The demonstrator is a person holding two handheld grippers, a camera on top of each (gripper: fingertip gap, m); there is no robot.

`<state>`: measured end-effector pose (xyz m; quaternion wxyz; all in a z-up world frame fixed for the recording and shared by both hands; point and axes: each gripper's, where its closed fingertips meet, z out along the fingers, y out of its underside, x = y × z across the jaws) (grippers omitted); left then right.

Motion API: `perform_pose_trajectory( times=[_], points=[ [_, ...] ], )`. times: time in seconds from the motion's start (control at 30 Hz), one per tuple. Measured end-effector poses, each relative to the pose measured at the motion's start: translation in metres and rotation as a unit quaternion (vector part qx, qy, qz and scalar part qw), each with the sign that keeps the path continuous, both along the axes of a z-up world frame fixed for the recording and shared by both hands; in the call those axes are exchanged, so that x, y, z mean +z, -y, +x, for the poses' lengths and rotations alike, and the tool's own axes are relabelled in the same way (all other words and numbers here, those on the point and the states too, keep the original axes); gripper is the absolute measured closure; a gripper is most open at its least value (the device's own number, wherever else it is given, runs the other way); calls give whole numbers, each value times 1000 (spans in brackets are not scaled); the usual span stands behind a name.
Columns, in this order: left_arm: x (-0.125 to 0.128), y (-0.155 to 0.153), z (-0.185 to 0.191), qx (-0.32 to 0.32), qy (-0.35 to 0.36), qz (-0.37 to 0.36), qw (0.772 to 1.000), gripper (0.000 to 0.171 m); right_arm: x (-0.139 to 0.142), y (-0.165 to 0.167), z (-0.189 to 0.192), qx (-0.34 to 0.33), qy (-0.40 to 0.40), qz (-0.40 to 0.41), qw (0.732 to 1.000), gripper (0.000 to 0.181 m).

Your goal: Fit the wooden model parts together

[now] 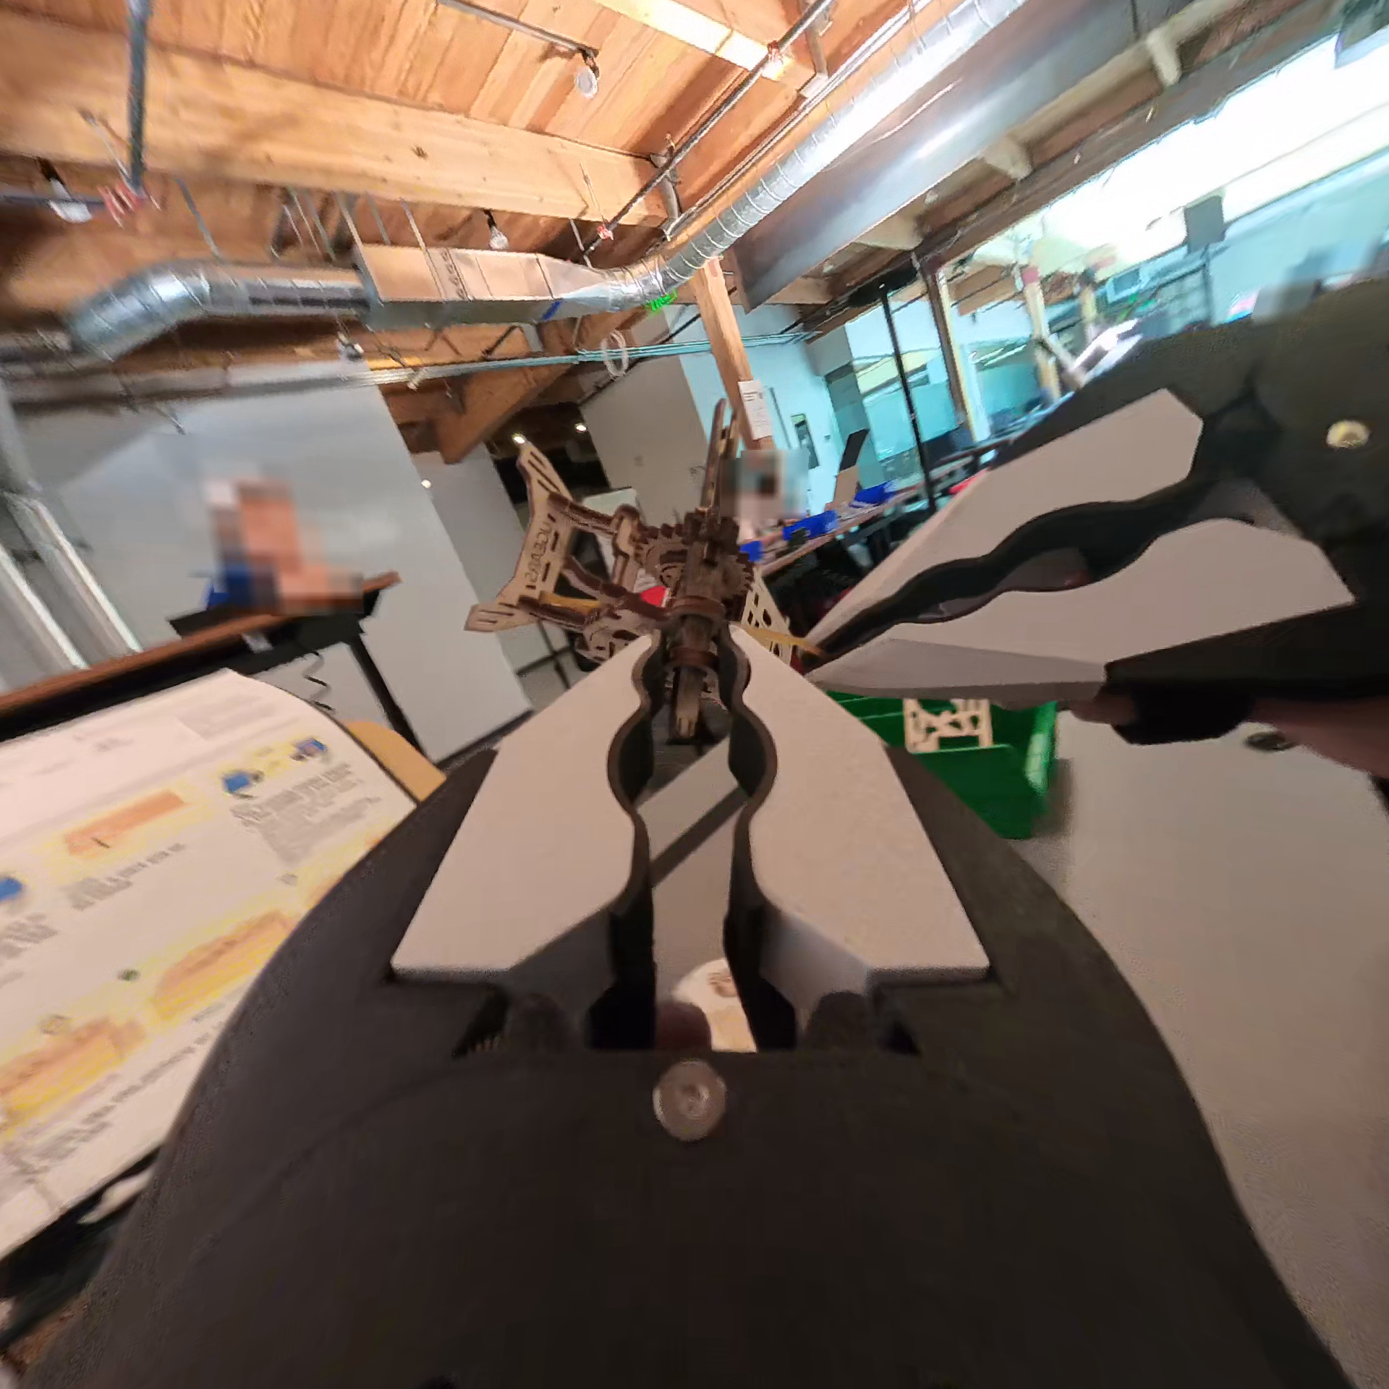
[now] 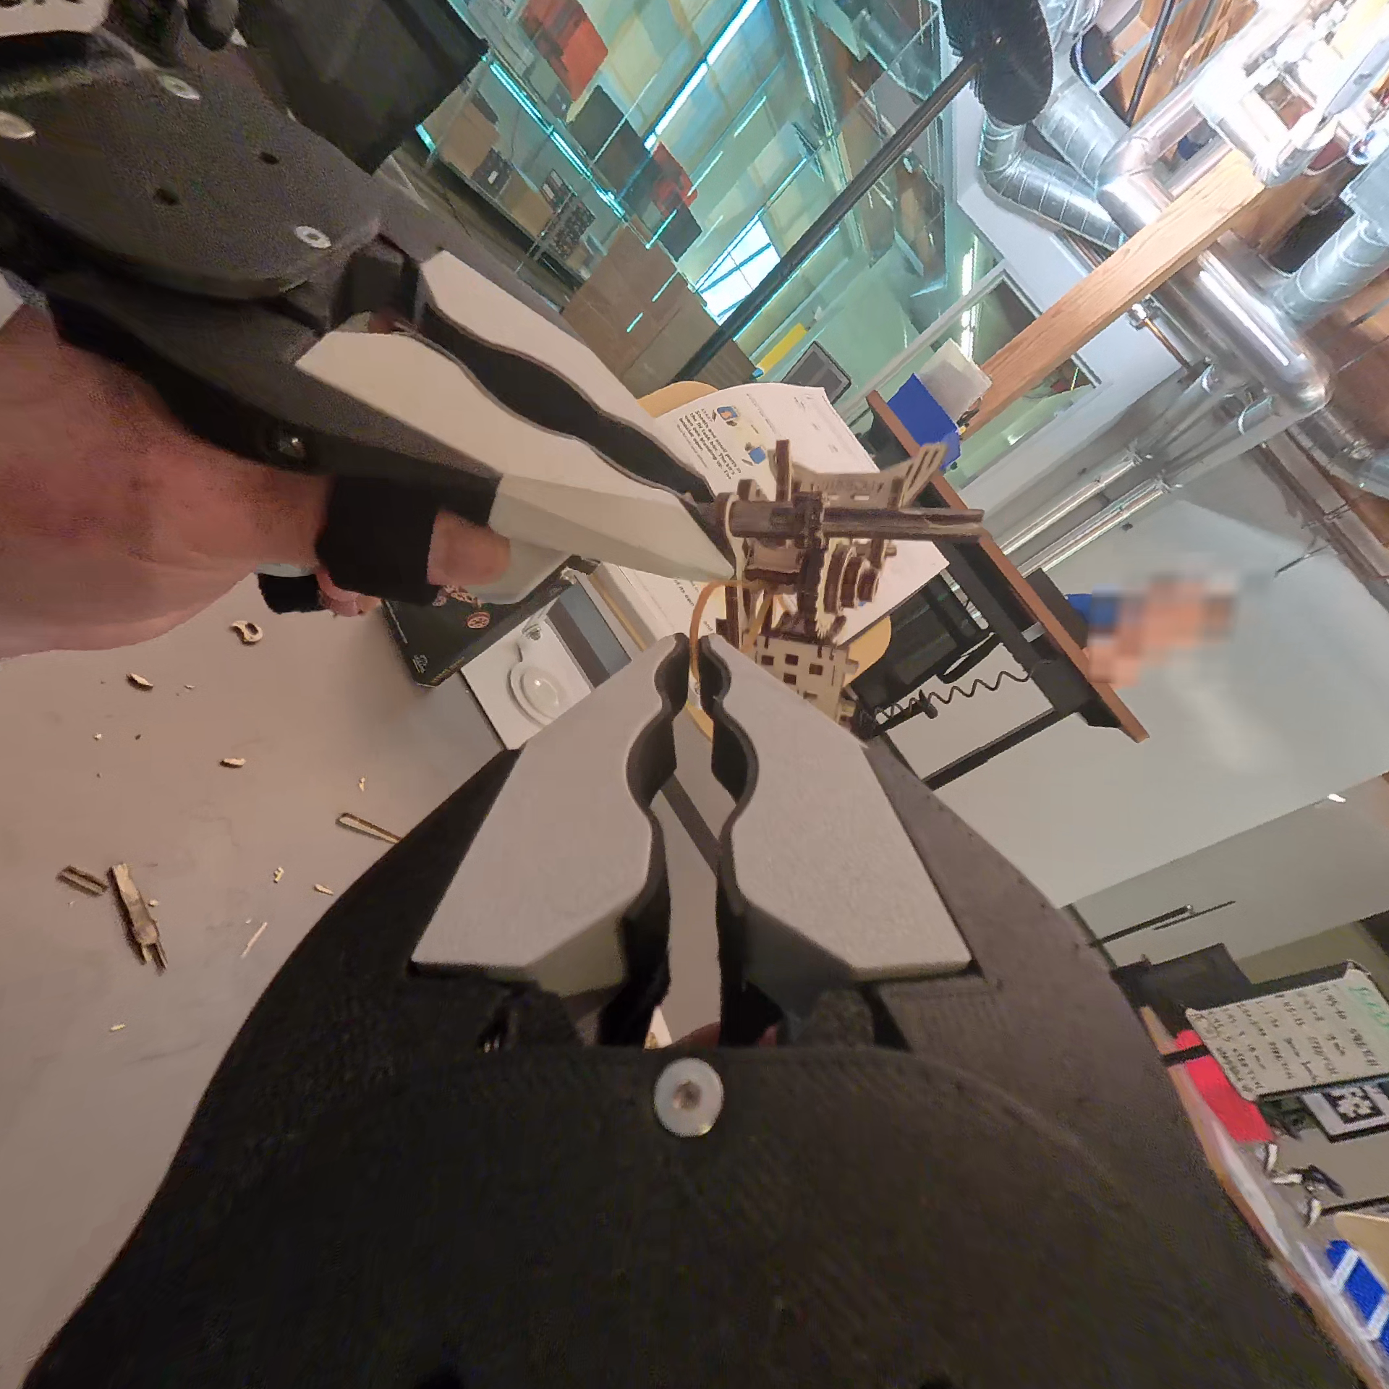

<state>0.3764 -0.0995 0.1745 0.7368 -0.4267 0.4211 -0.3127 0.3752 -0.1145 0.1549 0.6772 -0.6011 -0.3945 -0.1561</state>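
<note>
A wooden model (image 1: 601,564) with gears and lattice wings is held up in the air. My left gripper (image 1: 693,648) is shut on the model's central shaft. In the right wrist view the left gripper (image 2: 723,547) comes in from the upper left, gripping the model (image 2: 819,526). A yellow rubber band (image 2: 703,612) hangs from the model. My right gripper (image 2: 697,652) is shut on this band just below the model. In the left wrist view the right gripper (image 1: 815,665) comes in from the right, with the band (image 1: 785,639) stretched to its tips.
A printed instruction sheet (image 1: 150,864) lies on the left. A green bin (image 1: 992,759) holds a pale wooden part. Wood scraps (image 2: 135,909) are scattered on the grey table (image 2: 225,751). A black box (image 2: 451,631) lies near a person's hand (image 2: 113,511). Both grippers' tips are close together, under 4 cm apart.
</note>
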Motion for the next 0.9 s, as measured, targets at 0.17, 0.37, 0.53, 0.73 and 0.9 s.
perform_pose_trajectory(
  times=[0.17,0.37,0.53,0.73,0.9],
  points=[
    [6,4,-6,44,-18,80,996,161,-3,-3,-3,10,-27,-15,999,174],
    [12,6,-17,85,-31,158,983,160,1,-5,-6,11,-56,-24,998,170],
    [15,8,-27,103,-31,198,974,161,3,-5,-11,16,-71,-29,997,166],
    [16,9,-35,91,-20,204,975,161,13,-5,-11,25,-109,-29,993,162],
    [18,7,-43,76,-6,201,977,161,26,-3,-13,42,-119,-21,992,157]
  ],
)
